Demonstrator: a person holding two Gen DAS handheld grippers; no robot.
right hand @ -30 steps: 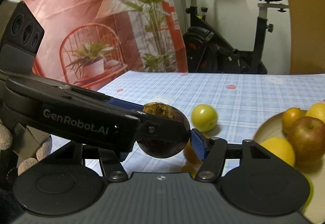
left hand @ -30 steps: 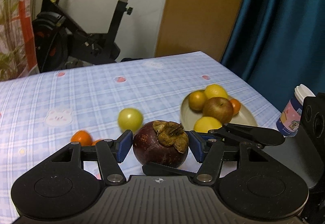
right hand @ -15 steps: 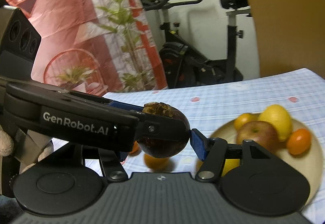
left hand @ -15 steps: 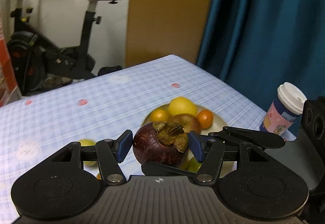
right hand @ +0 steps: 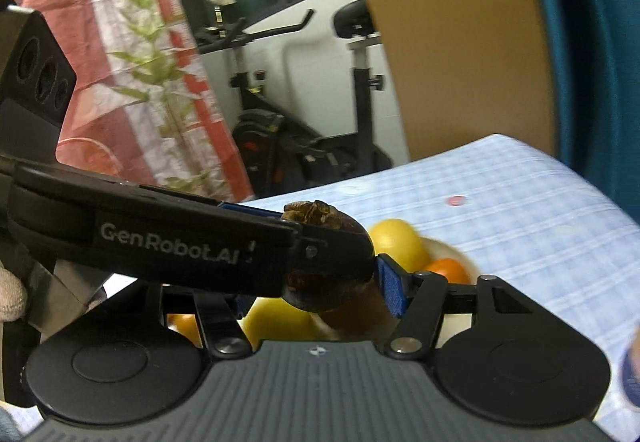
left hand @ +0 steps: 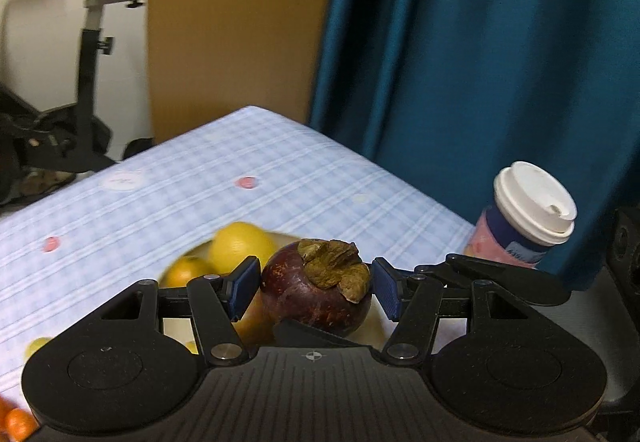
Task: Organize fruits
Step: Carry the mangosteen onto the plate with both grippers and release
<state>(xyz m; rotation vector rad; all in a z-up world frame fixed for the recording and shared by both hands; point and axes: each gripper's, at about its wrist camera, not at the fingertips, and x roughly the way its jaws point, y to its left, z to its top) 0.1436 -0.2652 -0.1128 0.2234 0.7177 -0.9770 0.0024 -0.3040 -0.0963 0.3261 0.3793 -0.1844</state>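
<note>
two hand-held grippers meet on one fruit: the mangosteen (left hand: 316, 294) sits between the blue pads of the left hand-held gripper (left hand: 316, 292), and in the right wrist view the same mangosteen (right hand: 340, 242) lies between the pads of the right hand-held gripper (right hand: 316, 294), with the left tool's black finger crossing in front of it from the left. in both views the pads look pressed to the fruit's sides, so each pair of jaws seems clamped on it at a middling width, though the right one's near pad is largely hidden behind that crossing finger.

the fruit is held clear of the bench (left hand: 280, 177), close above the plate (right hand: 448, 254) of lemons and oranges, which lies straight ahead and below both tools. the lemon (left hand: 240, 248) shows just behind the left pad. a lidded cup (left hand: 528, 213) stands well to the right, near the bench edge.

the mangosteen is nearly round, so it has little long axis to speak of; its dry brown calyx points up and slightly toward the left camera. the move ahead is probably a lowering into the plate, and neither hand is clearly nearer.
</note>
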